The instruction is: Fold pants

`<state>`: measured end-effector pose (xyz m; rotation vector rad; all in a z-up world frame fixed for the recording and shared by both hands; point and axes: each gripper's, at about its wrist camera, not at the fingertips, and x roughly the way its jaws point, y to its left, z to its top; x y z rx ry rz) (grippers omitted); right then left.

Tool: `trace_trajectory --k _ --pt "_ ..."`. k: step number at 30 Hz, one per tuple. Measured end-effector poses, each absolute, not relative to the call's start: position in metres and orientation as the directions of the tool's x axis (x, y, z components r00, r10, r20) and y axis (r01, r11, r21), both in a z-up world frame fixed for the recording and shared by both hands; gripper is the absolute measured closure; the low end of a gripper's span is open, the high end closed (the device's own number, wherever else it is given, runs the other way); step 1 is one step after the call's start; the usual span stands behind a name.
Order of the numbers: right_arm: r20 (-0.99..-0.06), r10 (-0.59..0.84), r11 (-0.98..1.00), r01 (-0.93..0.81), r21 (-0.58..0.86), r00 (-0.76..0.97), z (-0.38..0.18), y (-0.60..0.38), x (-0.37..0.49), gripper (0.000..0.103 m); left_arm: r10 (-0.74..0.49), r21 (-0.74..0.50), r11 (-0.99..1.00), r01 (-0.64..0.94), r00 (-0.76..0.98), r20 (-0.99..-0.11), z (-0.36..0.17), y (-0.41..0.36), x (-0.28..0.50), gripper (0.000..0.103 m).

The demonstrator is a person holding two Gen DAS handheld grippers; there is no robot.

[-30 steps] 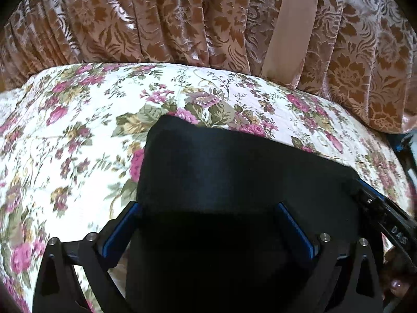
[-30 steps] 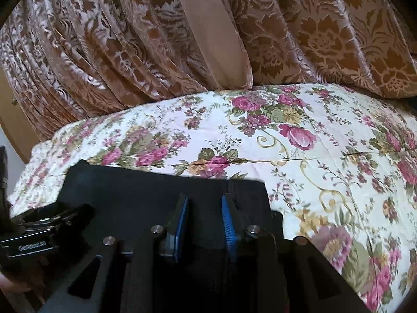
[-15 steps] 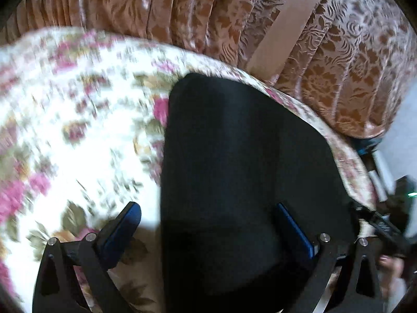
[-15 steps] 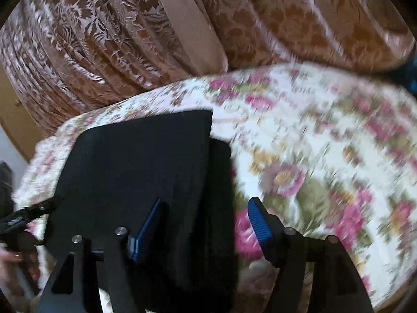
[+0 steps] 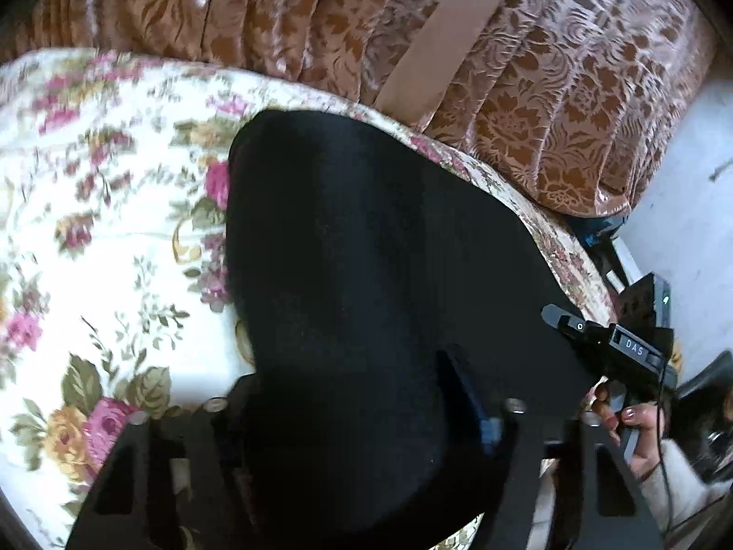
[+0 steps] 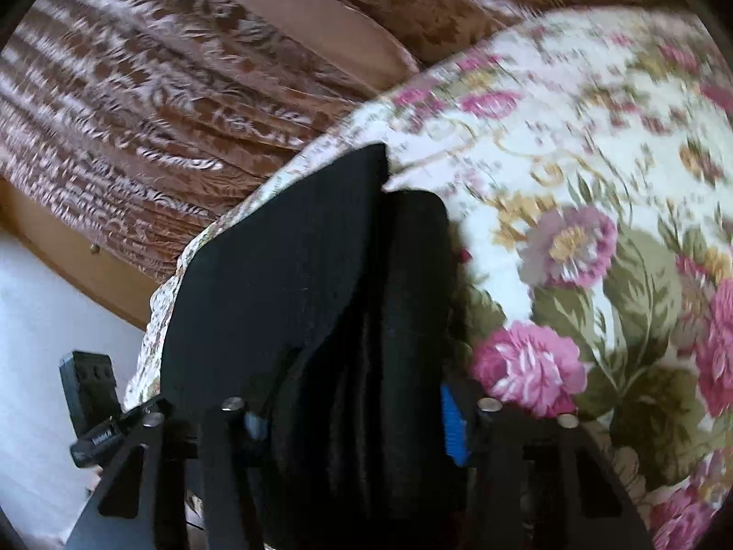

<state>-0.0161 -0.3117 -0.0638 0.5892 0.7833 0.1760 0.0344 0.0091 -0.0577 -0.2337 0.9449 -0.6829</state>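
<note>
The folded black pants [image 5: 366,275] lie on the floral bedspread [image 5: 91,238], filling the centre and lower half of both wrist views. The left gripper [image 5: 362,394] has just been closing and its jaws clamp the near edge of the fabric. The right gripper [image 6: 352,417] has also just been closing, pinching the stacked folds. Brown patterned curtains [image 5: 527,91] hang along the top.
</note>
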Motion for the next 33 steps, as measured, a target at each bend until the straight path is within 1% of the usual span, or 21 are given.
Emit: trace_trajectory --k 1,2,4,7,10,14,17,19,22,27,30,33 --pt "-0.613 0.353 0.838 0.052 0.543 0.707 -0.061 -0.31 -0.017 0.053 -0.624 -0.451 0.773 0.446 0.406 -0.667 -0.055 0.008 0.034 0.045" --pt "-0.613 0.342 0.852 0.04 0.522 0.712 -0.058 -0.308 -0.018 0.055 -0.617 -0.43 0.777 0.459 0.423 -0.664 -0.05 0.006 0.032 0.047" --pt "-0.602 0.334 0.861 0.025 0.507 0.725 -0.053 -0.304 -0.02 0.056 -0.618 -0.426 0.778 0.462 0.44 -0.651 -0.046 0.009 0.032 0.054" --pt "-0.589 0.319 0.876 0.006 0.482 0.743 -0.046 -0.301 -0.023 0.057 -0.624 -0.445 0.778 0.445 0.46 -0.631 -0.041 0.015 0.034 0.06" --pt "-0.562 0.308 0.889 -0.023 0.457 0.767 -0.035 -0.297 -0.024 0.059 -0.618 -0.415 0.782 0.465 0.491 -0.614 -0.03 0.016 0.033 0.065" --pt "-0.513 0.283 0.921 -0.08 0.383 0.81 -0.014 -0.285 -0.02 0.06 -0.613 -0.374 0.785 0.494 0.526 -0.59 -0.014 0.012 0.036 0.066" --pt "-0.482 0.281 0.93 -0.113 0.349 0.83 -0.004 -0.279 -0.009 0.06 -0.598 -0.329 0.797 0.506 0.589 -0.544 0.0 0.01 0.044 0.067" --pt "-0.464 0.279 0.934 -0.125 0.335 0.841 -0.001 -0.278 0.001 0.06 -0.592 -0.327 0.803 0.498 0.61 -0.527 0.005 0.012 0.058 0.067" --pt "-0.44 0.288 0.926 -0.13 0.354 0.85 0.002 -0.281 0.03 0.06 -0.579 -0.34 0.814 0.47 0.623 -0.526 0.008 0.012 0.086 0.067" --pt "-0.443 0.275 0.927 -0.113 0.358 0.853 0.003 -0.283 0.089 0.06 -0.532 -0.282 0.845 0.454 0.664 -0.525 0.011 0.0 0.141 0.066" --pt "-0.443 0.263 0.929 -0.101 0.357 0.857 0.005 -0.288 0.126 0.06 -0.524 -0.283 0.851 0.443 0.677 -0.516 0.009 -0.003 0.175 0.066" --pt "-0.447 0.244 0.934 -0.084 0.348 0.861 0.006 -0.292 0.157 0.06 -0.498 -0.258 0.866 0.428 0.69 -0.525 0.003 -0.011 0.208 0.066"
